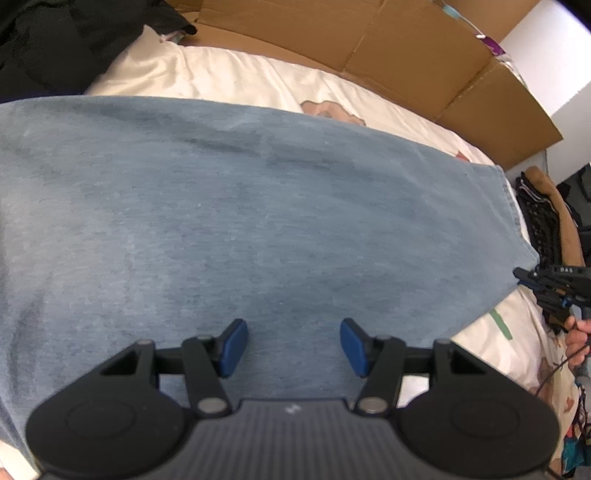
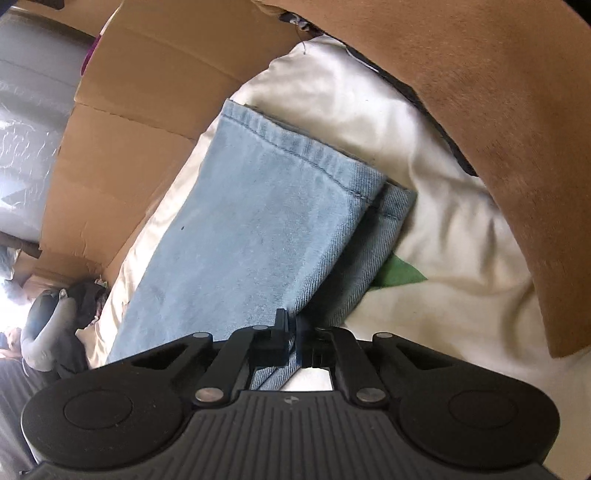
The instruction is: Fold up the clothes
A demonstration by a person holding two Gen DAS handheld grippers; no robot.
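The right gripper [image 2: 291, 332] is pinching the edge of the jeans [image 2: 236, 236], jaws shut on the denim near the hem. The left gripper [image 1: 293, 341] is hovering half-open over the jeans' wide middle [image 1: 240, 206], holding nothing. The jeans are lying flat on the bed [image 1: 229, 79]. To fold cleanly, the right one is probably needing to catch both leg layers, since the lower leg is peeking out beside the upper. Cardboard [image 1: 424, 48] is lining the far side, dark clothes [image 1: 66, 33] are crowding one corner, and a tan sleeve [image 2: 498, 110] is leaning in close.

Brown cardboard [image 1: 424, 55] stands behind the white printed sheet [image 1: 229, 77]
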